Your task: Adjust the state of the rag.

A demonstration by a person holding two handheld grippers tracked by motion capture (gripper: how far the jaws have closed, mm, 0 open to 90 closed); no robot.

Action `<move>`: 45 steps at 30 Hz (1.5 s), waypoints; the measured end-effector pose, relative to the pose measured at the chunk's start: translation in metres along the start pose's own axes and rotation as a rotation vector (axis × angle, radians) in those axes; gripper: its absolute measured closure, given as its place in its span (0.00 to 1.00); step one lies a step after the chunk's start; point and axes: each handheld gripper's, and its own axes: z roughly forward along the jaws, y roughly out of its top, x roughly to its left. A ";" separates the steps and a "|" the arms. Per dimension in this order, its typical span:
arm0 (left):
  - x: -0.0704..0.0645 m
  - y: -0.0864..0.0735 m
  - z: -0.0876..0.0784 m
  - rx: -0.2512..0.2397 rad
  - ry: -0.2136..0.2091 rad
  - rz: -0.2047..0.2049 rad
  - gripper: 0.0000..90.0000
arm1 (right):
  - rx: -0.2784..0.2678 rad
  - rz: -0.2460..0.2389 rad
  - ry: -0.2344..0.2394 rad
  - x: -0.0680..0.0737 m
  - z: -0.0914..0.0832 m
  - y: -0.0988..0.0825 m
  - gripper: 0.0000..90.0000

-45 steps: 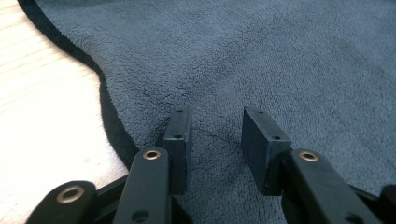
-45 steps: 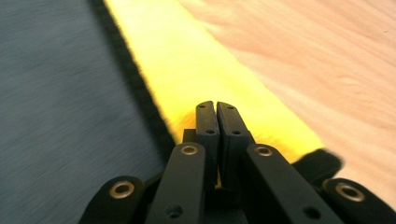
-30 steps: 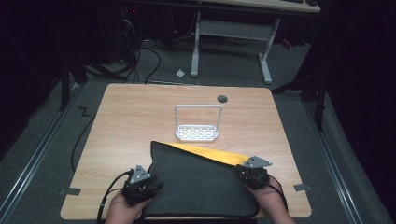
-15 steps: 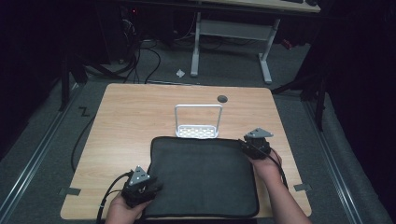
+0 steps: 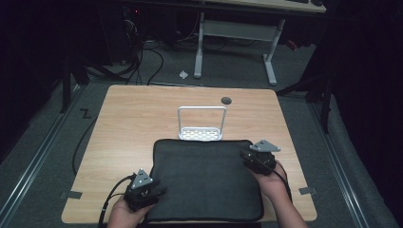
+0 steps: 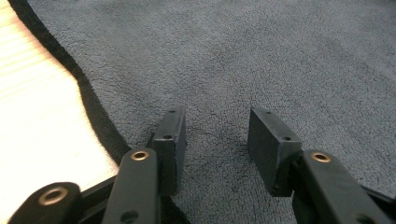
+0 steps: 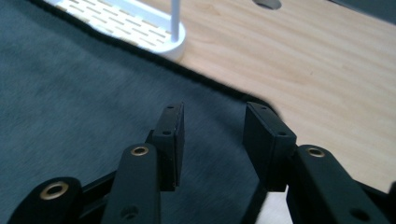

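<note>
High view: a dark grey cloth lies spread flat on the near half of a wooden table, reaching from the near edge up to the middle. Its far edge touches the base of a small white rack with a tall wire hoop, which stands upright near the table's centre. Farther off, a round dark hole sits in the tabletop.

The left gripper rests at the cloth's near left corner, held in the person's left hand coming in from the bottom edge. In the left gripper view its jaws stand well apart and have just been opening; the cloth runs flat beneath them, nothing is caught between the pads, and the black hem curves away to the left, with bare wood beside it.

The right gripper is at the cloth's far right corner, with the right hand behind it. In the right gripper view its jaws are likewise spread wide and have just been opening, with nothing between them; the cloth and its rounded corner lie below the pads, slightly blurred. Beyond the hem the slotted white base of the rack sits at the cloth's edge, with bare wood to the right.
</note>
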 end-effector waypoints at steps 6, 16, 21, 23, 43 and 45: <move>-0.001 0.000 0.000 -0.002 0.007 0.002 0.63 | 0.049 -0.015 0.070 0.019 -0.003 -0.026 0.67; -0.012 0.014 0.019 0.003 -0.042 0.003 0.64 | 0.140 -0.034 0.065 0.006 -0.008 -0.049 0.86; -0.026 0.021 0.028 0.017 -0.084 0.032 0.64 | 0.138 0.003 0.029 -0.012 -0.013 -0.056 0.85; -0.023 0.023 0.026 0.007 -0.092 0.030 0.63 | 0.120 0.009 0.026 -0.014 -0.016 -0.056 0.83; 0.066 0.067 0.054 -0.064 0.109 -0.094 0.50 | -0.018 -0.139 0.204 0.052 -0.028 -0.035 0.64; 0.072 0.070 0.058 -0.063 0.113 -0.109 0.49 | -0.025 -0.148 0.213 0.058 -0.028 -0.033 0.63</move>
